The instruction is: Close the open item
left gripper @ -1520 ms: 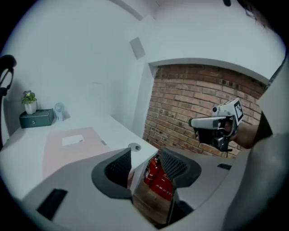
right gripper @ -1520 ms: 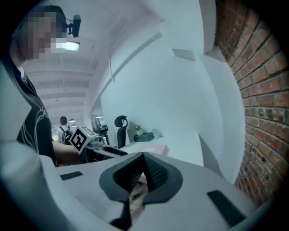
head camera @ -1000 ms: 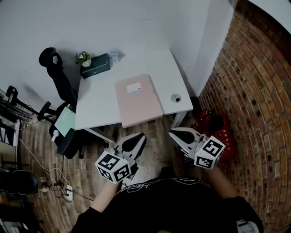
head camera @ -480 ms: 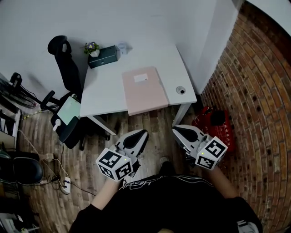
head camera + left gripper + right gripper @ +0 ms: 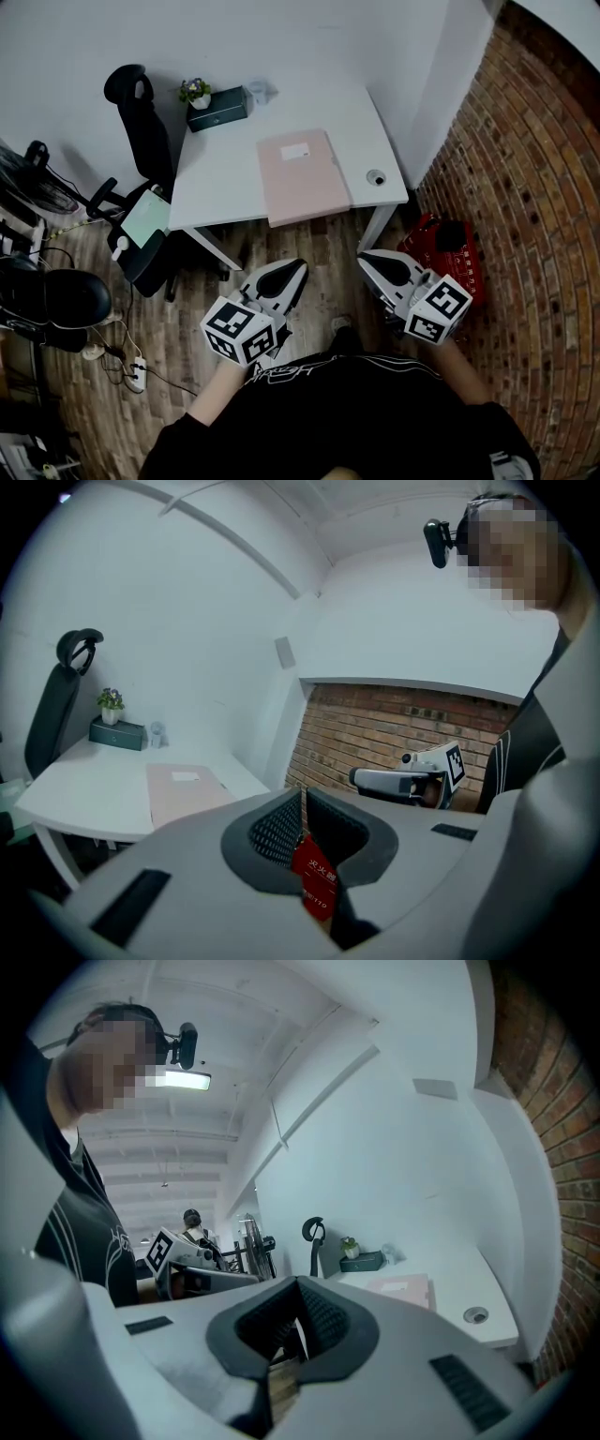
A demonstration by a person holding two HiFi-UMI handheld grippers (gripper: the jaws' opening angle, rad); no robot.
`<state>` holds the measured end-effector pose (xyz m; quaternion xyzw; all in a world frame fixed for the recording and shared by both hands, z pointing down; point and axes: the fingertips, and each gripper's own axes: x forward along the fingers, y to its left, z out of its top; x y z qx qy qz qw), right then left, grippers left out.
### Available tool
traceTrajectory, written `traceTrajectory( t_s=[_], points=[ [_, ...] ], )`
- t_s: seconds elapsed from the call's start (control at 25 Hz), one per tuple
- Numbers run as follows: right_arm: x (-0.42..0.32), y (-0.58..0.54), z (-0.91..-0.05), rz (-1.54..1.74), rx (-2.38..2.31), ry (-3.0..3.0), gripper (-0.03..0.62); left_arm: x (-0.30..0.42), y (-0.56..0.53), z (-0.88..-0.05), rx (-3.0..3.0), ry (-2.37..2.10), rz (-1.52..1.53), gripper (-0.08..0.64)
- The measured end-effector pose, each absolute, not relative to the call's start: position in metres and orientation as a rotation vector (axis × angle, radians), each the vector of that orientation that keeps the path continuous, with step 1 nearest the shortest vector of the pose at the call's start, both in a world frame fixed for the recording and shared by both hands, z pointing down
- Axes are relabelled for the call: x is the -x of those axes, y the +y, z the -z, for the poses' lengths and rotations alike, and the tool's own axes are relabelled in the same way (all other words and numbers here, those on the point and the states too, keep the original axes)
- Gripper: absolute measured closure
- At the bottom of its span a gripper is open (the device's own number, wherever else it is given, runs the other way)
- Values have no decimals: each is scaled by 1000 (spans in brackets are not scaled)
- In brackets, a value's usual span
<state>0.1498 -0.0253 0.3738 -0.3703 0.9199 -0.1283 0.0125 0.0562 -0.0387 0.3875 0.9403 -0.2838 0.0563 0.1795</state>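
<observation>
- The folder (image 5: 303,176) is a flat pink rectangle with a small white label near its far end. It lies on the desk (image 5: 225,178), its near end at the front edge.
- The desk is smooth and white, with a round cable hole (image 5: 376,176) to the right of the folder.
- At the far left corner stand a dark green box (image 5: 217,108) and a small potted plant (image 5: 195,91), well apart from the folder.
- A black chair (image 5: 141,122) stands at the desk's left side.
- The left gripper (image 5: 292,273) and right gripper (image 5: 371,260) hang side by side over the wooden plank floor (image 5: 187,319), short of the desk.
- Each has its ribbed dark pads pressed together with nothing held.
- A red basket (image 5: 448,255) sits by the rough brick wall (image 5: 534,187) on the right.
</observation>
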Motion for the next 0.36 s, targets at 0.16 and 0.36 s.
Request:
traceTrajectory(
  t_s=[0.16,0.36],
  points=[
    [-150,-27,-382,428,1161,2866,591,-56,-41,-395,-2648,-809,-182,517],
    [-154,-35,-387,437,1159,2866,591,-59,-50,-403,-2638,-816,-206,517]
  ],
)
